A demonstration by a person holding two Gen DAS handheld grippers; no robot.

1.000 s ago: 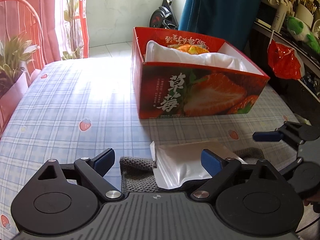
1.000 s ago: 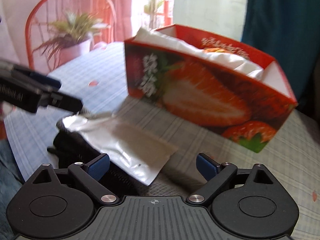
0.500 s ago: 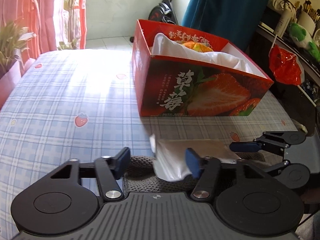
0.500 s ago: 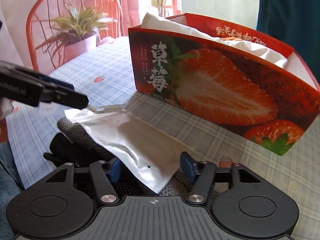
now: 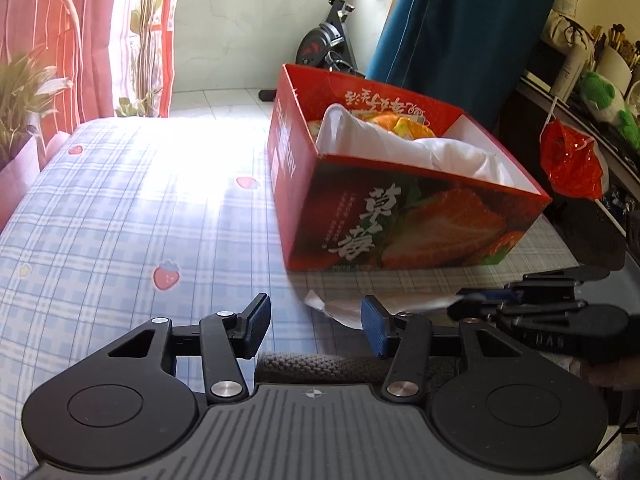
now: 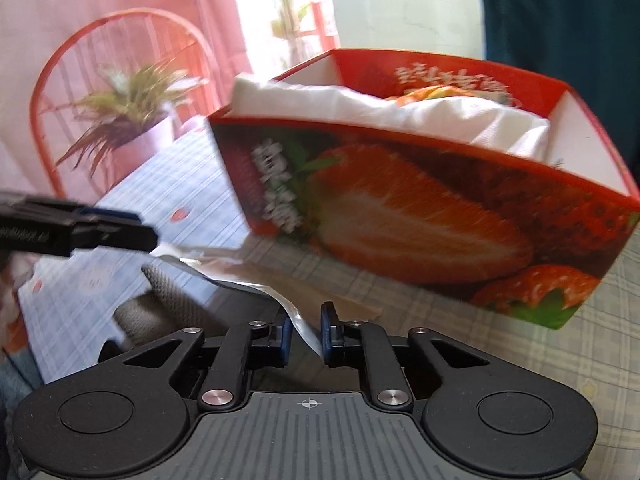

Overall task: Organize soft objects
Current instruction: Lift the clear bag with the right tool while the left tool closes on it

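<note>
A silvery plastic pouch [image 6: 256,280] lies over a grey knitted item [image 6: 168,300] on the checked tablecloth, in front of a red strawberry box [image 6: 400,208]. My right gripper [image 6: 306,334] is shut on the pouch's near corner and lifts it. In the left wrist view my left gripper [image 5: 316,320] is open above the knitted item [image 5: 320,364], and the pouch [image 5: 344,312] shows past its right finger. The right gripper [image 5: 520,308] appears there at the right. The box [image 5: 400,220] holds a white cloth [image 5: 400,148] and an orange item [image 5: 408,126].
A red chair [image 6: 120,80] and a potted plant [image 6: 132,116] stand beyond the table's left side. An exercise bike [image 5: 324,48] and a blue curtain [image 5: 460,20] are behind the box. A red bag [image 5: 572,160] hangs by cluttered shelves at the right.
My right gripper has closed on the pouch's corner and raised it. My left gripper has opened slightly and lifted back from the pouch. Both views shifted.
</note>
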